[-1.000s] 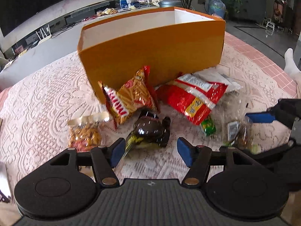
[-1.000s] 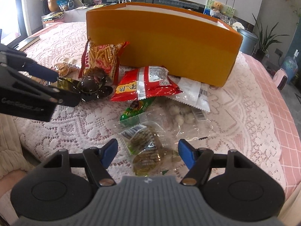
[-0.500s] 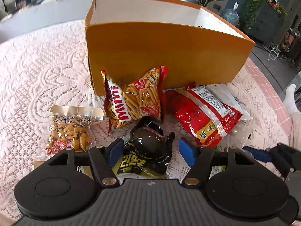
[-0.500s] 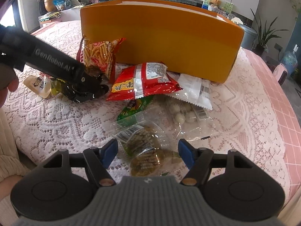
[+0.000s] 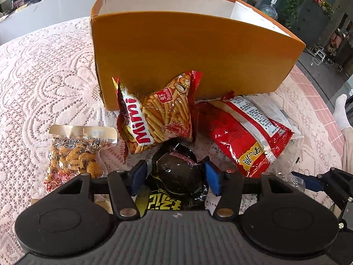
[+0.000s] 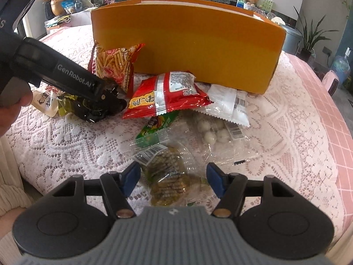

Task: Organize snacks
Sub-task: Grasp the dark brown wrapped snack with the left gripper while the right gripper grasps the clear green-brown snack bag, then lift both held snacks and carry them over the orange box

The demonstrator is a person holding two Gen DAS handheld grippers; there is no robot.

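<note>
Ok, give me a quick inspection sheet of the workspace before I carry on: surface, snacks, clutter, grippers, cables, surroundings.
Surface: pink lace tablecloth, snacks scattered on it.
Job's things: orange box open on top, what shows of its inside bare; Mimi bag leaning on its front wall; red packet; peanut pack; dark glossy packet; clear cookie pack; white-ball bag.
Clutter: nothing seen beyond the snacks.
Grippers: left gripper closing around the dark glossy packet, left pad not yet on it; right gripper closing, straddling the clear cookie pack with gaps.
Cables: nothing seen on the table.
Surroundings: potted plants, water jug.
</note>
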